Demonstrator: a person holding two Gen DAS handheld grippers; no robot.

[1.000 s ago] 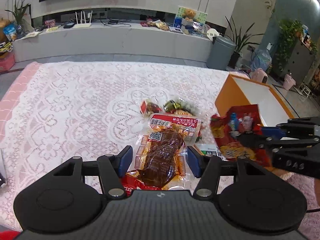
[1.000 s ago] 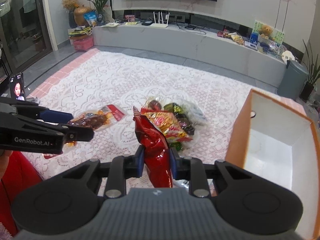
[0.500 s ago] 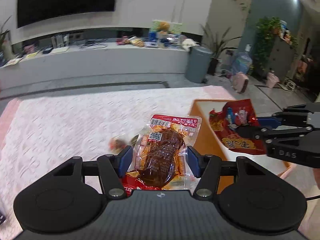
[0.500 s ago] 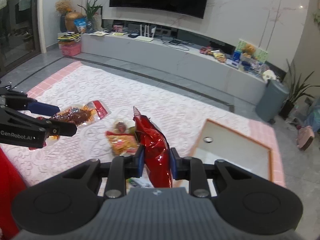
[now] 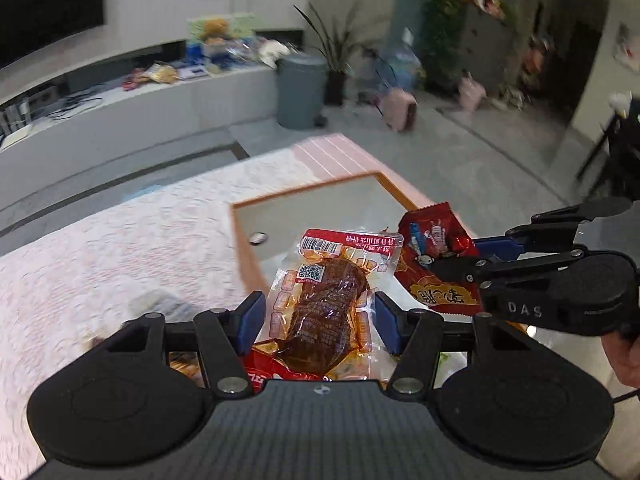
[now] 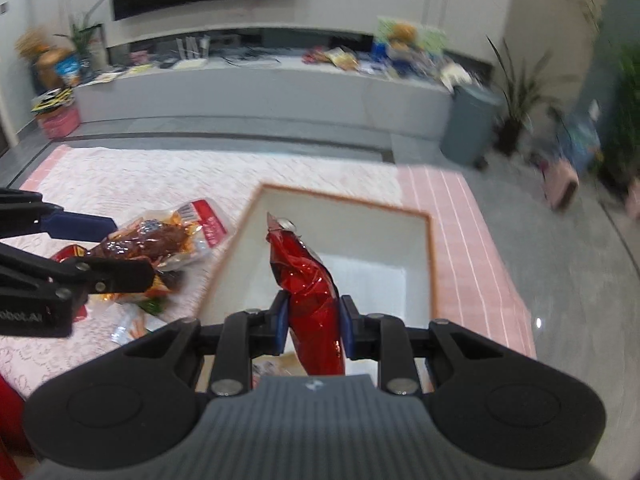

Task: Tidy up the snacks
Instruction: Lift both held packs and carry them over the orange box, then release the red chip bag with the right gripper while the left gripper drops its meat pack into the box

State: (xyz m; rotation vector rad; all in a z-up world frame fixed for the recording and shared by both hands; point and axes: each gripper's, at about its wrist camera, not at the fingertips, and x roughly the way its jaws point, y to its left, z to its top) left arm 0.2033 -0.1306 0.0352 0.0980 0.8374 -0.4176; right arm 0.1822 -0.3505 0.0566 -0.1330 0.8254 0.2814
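Observation:
My left gripper (image 5: 320, 320) is shut on a clear vacuum pack of brown meat (image 5: 326, 304) and holds it in the air by the near left edge of the orange-rimmed white box (image 5: 280, 194). My right gripper (image 6: 313, 320) is shut on a red foil snack bag (image 6: 314, 300), held upright over the open box (image 6: 344, 204). The red bag also shows in the left wrist view (image 5: 436, 256), and the meat pack in the right wrist view (image 6: 156, 240). The box's inside looks bare white.
Several loose snack packets (image 6: 140, 308) lie on the white lace cloth (image 5: 100, 240) left of the box. Beyond the pink table edge are a grey bin (image 6: 468, 124), a long low TV cabinet (image 6: 260, 88), potted plants and a pink case (image 6: 562, 184).
Both grippers have lifted their packs off the snack pile and swung right, from over the lace cloth to over the open box. Both stay shut on their packs.

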